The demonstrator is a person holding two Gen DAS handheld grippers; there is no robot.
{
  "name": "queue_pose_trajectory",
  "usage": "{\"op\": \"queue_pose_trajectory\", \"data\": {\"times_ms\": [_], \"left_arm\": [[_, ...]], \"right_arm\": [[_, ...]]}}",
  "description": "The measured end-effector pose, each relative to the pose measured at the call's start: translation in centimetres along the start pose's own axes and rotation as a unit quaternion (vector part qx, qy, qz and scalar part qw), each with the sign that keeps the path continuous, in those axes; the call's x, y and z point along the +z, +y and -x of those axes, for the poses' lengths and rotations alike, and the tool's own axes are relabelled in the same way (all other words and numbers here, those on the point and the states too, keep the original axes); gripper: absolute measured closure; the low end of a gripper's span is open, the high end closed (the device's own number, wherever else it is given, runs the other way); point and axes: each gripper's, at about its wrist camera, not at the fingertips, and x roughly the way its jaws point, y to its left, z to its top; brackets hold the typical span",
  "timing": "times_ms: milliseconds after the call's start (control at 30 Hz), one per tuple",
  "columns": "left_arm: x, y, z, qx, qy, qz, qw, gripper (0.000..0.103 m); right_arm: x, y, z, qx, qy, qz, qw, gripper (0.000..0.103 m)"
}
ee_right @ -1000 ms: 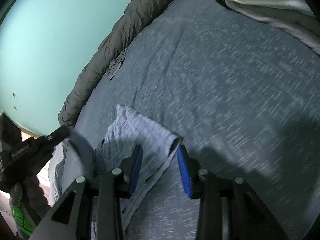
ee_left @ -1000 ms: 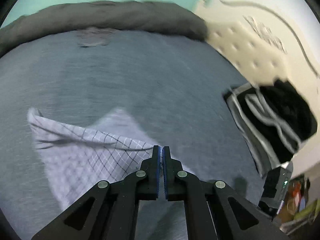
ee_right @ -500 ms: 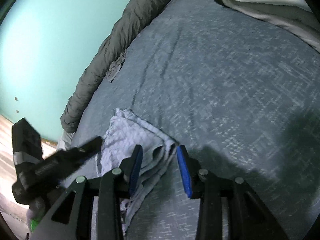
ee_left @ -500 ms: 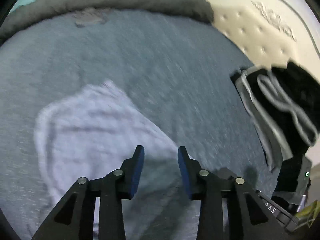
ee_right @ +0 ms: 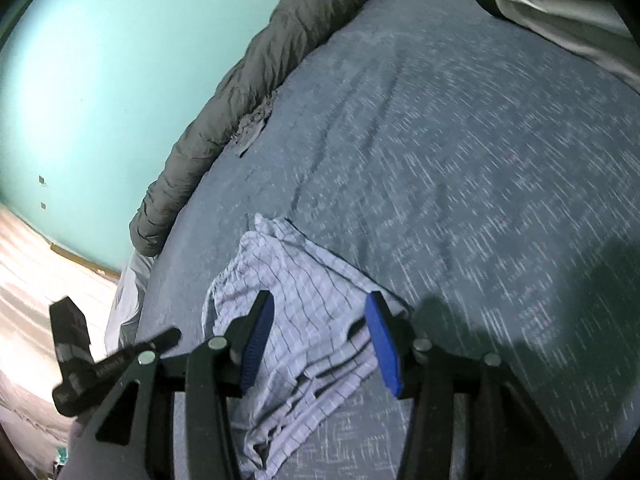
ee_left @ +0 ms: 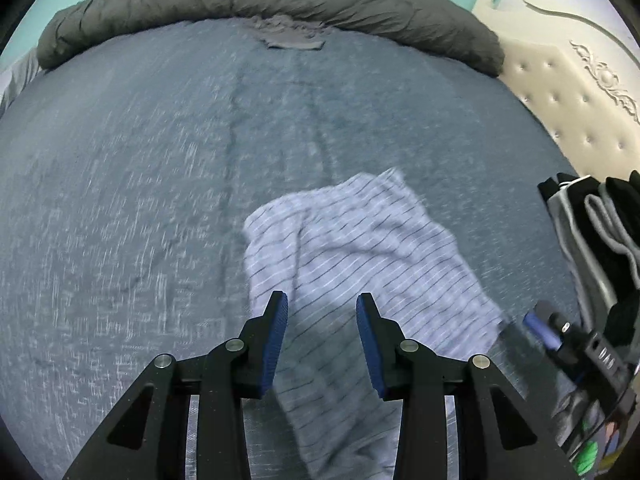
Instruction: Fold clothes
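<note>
On the grey bed [ee_left: 160, 184] a pale checked cloth [ee_left: 360, 248] lies crumpled, and both grippers hang over it. Seen from the left wrist, the cloth's long axis runs from about 1 o'clock, where a corner points toward the far quilt roll [ee_left: 272, 0], down to 6 o'clock under the left gripper [ee_left: 322, 322]. That gripper's jaws stand apart with nothing pinched; the cloth lies below the gap. At 3 o'clock a black and grey garment [ee_left: 592, 232] sits by the cream headboard [ee_left: 568, 92], and the other tool shows at 4 o'clock. From the right wrist, the cloth [ee_right: 296, 288] stretches from 12 o'clock down to 6 o'clock, its near end bunched in ridges. The right gripper [ee_right: 320, 328] is opening, the cloth beneath its parted blue pads [ee_right: 386, 344], not squeezed by them. Teal wall [ee_right: 100, 80] fills 10 o'clock.
</note>
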Motion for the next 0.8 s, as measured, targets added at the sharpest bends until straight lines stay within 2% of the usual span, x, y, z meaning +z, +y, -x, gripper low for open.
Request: {"op": "queue_pose_trajectory", "data": {"times_ms": [233,333,433,500,667,800], "left_arm": [[-1.1,2.0,-1.3,-0.001,0.010,0.006,0.9999,0.064],[-1.3,2.6,-1.3,-0.002,0.009,0.008,0.9999,0.064],[-1.5,2.8,-1.1,-0.005,0.009,0.009,0.9999,0.064],[-1.6,2.8,-1.0,-0.007,0.010,0.008,0.9999,0.064],[-1.8,3.0,-0.7,-0.007,0.010,0.006,0.9999,0.064],[-1.9,3.1,-0.9,-0.007,0.014,0.006,0.9999,0.064]], "right_arm": [[-0.3,0.5,-2.3,-0.035,0.024,0.031,0.999,0.055],[-0.7,0.2,-2.8,-0.046,0.032,0.032,0.998,0.059],[-1.0,0.0,-3.5,-0.057,0.041,0.038,0.997,0.067],[-1.2,-0.1,-3.8,-0.068,0.045,0.043,0.996,0.079],[-1.0,-1.2,-3.6,-0.074,0.042,0.030,0.996,0.096],[-0.8,-1.1,-2.8,-0.064,0.031,0.029,0.997,0.101]]}}
